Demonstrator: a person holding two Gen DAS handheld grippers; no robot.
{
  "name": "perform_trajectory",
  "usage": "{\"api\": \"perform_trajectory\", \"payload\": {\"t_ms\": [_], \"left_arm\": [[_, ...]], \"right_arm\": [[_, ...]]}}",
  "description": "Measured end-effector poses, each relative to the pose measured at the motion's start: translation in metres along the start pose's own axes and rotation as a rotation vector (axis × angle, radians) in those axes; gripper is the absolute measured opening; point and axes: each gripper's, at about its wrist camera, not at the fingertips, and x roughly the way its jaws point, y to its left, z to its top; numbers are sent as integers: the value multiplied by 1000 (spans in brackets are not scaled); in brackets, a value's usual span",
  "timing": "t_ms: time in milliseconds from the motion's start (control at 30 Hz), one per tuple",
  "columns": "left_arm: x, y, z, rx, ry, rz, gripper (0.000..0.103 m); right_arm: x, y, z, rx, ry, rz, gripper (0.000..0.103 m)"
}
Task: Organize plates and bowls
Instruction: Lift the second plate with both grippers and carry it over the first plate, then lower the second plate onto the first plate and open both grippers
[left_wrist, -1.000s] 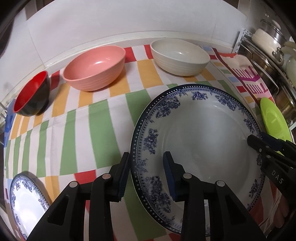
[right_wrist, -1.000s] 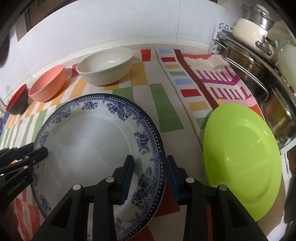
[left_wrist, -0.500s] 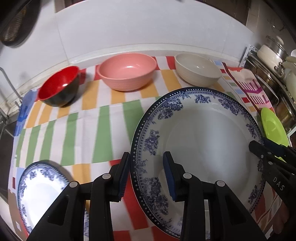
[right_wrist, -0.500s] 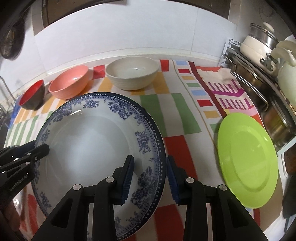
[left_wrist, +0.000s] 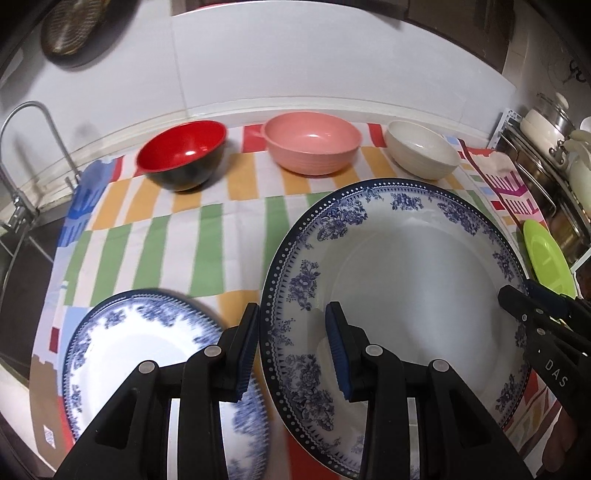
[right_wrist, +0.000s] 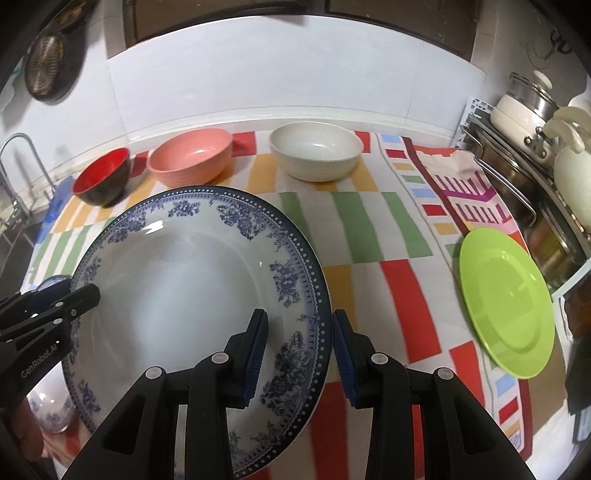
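Note:
A large blue-and-white plate (left_wrist: 406, 277) (right_wrist: 184, 288) hangs above the striped cloth, held by both grippers. My left gripper (left_wrist: 293, 343) is shut on its left rim, and my right gripper (right_wrist: 299, 343) is shut on its right rim. A smaller blue-and-white plate (left_wrist: 147, 350) lies on the cloth just left of and below the held one. A green plate (right_wrist: 506, 306) lies at the right. Along the back wall stand a red-and-black bowl (left_wrist: 183, 155), a pink bowl (left_wrist: 314, 147) and a cream bowl (left_wrist: 423, 151).
The striped cloth (left_wrist: 229, 236) covers the counter. A sink faucet (left_wrist: 29, 147) rises at the far left. A metal rack with pots (right_wrist: 524, 110) and a cream kettle (right_wrist: 572, 162) stands at the right edge. A white wall runs behind the bowls.
Both grippers have carried the large plate up and to the left. The smaller blue plate has come well into the left wrist view. The green plate has fallen further off to the right.

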Motion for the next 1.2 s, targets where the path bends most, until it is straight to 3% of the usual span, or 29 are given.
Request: {"api": "perform_trajectory", "payload": {"t_ms": [600, 1200], "left_arm": [[-38, 96, -30, -75, -26, 59, 36], [-46, 181, -59, -173, 15, 130, 36]], "right_arm": [[-29, 98, -17, -61, -24, 48, 37], [-25, 190, -24, -153, 4, 123, 37]]}}
